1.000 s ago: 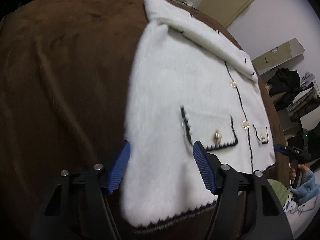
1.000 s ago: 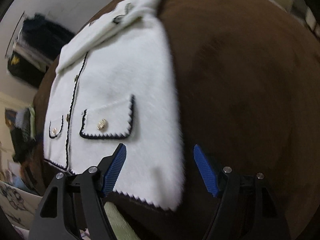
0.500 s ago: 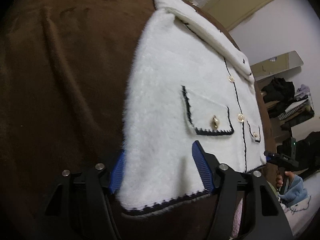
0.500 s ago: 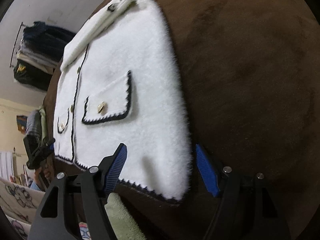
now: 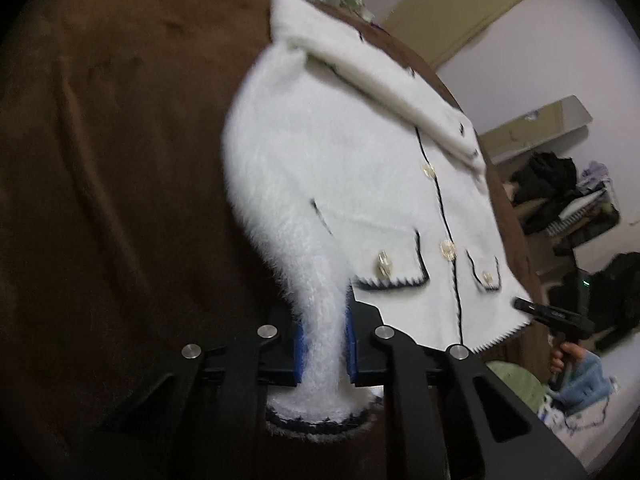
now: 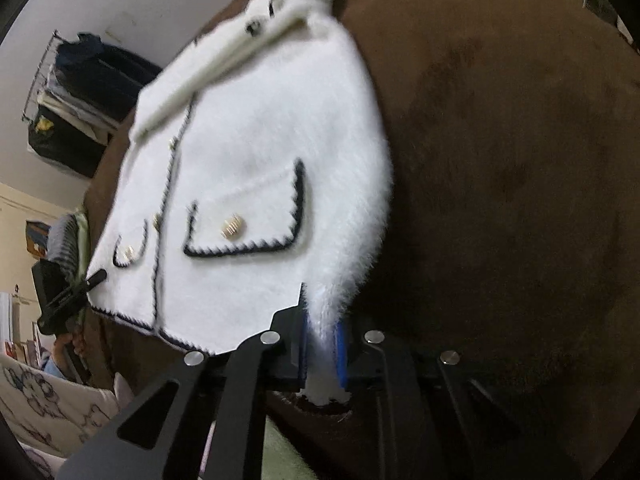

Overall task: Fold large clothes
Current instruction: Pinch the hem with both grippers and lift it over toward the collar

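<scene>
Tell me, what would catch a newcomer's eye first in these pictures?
A fluffy white jacket with black trim and gold buttons, spread on a brown blanket. The left gripper and right gripper have just closed, each pinching a bottom corner of it between blue pads.

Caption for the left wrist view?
Left hand-held gripper pinches the white fuzzy jacket's hem corner on the brown blanket.

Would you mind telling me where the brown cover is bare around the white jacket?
The brown cover is bare off the white jacket's one side edge, and again off its other side edge in the right wrist view. The near hem is crowded: left gripper and right gripper clamp it.
</scene>
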The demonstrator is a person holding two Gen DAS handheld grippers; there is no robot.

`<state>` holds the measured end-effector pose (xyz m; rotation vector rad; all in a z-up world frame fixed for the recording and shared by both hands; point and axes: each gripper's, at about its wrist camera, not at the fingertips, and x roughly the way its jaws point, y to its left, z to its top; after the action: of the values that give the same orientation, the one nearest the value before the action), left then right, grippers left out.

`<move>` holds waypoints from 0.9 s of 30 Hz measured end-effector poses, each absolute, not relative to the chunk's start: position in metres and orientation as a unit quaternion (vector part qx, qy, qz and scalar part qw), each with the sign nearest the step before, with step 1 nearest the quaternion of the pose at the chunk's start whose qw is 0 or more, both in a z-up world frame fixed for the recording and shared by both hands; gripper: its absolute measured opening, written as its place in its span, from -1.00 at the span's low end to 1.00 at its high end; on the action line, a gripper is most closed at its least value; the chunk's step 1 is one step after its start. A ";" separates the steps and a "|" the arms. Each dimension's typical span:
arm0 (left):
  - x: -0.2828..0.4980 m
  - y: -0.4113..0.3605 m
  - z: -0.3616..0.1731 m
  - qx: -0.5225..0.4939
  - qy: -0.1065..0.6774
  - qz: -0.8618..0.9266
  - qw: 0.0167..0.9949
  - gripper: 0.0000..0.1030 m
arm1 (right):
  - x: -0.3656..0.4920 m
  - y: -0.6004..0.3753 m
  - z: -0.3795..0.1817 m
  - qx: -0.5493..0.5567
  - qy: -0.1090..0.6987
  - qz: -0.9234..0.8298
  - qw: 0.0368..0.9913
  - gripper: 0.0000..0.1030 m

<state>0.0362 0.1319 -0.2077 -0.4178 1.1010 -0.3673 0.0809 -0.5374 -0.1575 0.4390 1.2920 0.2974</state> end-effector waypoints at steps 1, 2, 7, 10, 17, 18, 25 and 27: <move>0.037 0.133 -0.205 -0.199 0.513 -0.167 0.818 -0.66 | 0.082 -0.537 -0.152 0.204 0.588 0.136 0.771 -0.79; 0.039 0.134 -0.200 -0.208 0.507 -0.165 0.820 -0.66 | 0.083 -0.537 -0.146 0.207 0.580 0.132 0.777 -0.79; 0.047 0.127 -0.172 -0.183 0.470 -0.158 0.849 -0.66 | 0.091 -0.536 -0.106 0.215 0.526 0.112 0.815 -0.79; 0.057 0.125 -0.155 -0.178 0.445 -0.161 0.863 -0.66 | 0.101 -0.533 -0.081 0.208 0.489 0.114 0.840 -0.79; 0.104 0.117 -0.106 -0.156 0.369 -0.166 0.901 -0.66 | 0.151 -0.521 -0.038 0.192 0.421 0.124 0.878 -0.80; 0.111 0.117 -0.100 -0.152 0.358 -0.165 0.907 -0.66 | 0.160 -0.522 -0.033 0.194 0.411 0.123 0.882 -0.80; 0.174 0.110 -0.077 -0.119 0.298 -0.118 0.940 -0.66 | 0.243 -0.532 -0.015 0.218 0.362 0.115 0.899 -0.80; 0.199 0.105 -0.076 -0.107 0.287 -0.105 0.946 -0.66 | 0.265 -0.533 -0.016 0.214 0.358 0.108 0.902 -0.80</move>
<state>0.1995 0.1049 -0.0761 -0.2187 0.5850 -0.2134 0.2652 -0.5326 -0.0159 0.4418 0.7413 0.2226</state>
